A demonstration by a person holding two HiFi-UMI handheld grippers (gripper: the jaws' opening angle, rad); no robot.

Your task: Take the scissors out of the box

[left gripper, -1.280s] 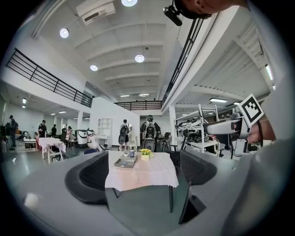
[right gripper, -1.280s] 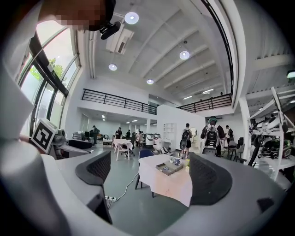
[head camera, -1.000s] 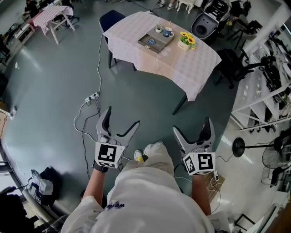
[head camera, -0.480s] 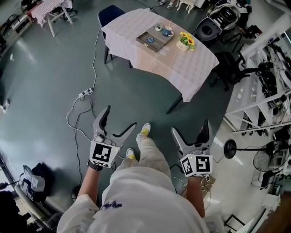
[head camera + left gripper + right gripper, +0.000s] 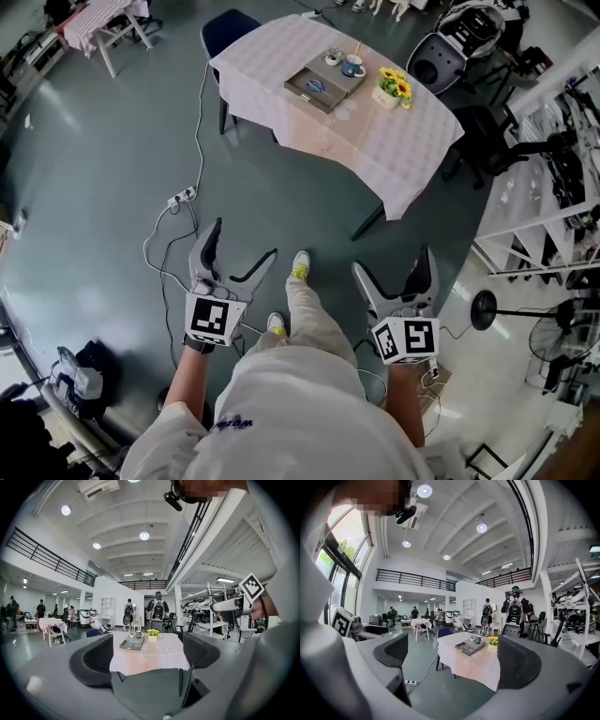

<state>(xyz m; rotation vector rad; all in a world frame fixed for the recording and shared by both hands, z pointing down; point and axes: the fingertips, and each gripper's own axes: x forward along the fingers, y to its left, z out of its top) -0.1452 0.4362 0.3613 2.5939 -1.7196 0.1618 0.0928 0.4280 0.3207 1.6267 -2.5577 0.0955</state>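
Across floor [image 5: 112,169], table [image 5: 412,141] bearing box [image 5: 319,86], cable [image 5: 199,122] nearby, left tongs [image 5: 244,240], right tongs [image 5: 394,260] wide.

Table [image 5: 412,155] ahead of you, seen corner-on and standing on a grey floor [image 5: 112,159]. A pale checked cloth [image 5: 267,80] covers the whole top and hangs over every edge. Directly on the cloth, in the half of the table farther from you, lies a shallow grey box [image 5: 330,95], set square to the table's edges. A blue cup [image 5: 352,67] on a saucer and a smaller pale cup [image 5: 332,59] stand at the box's far end; you cannot tell whether they rest in it or on the cloth. A pot of yellow flowers [image 5: 393,88] stands just beside the box, toward the table's right edge.
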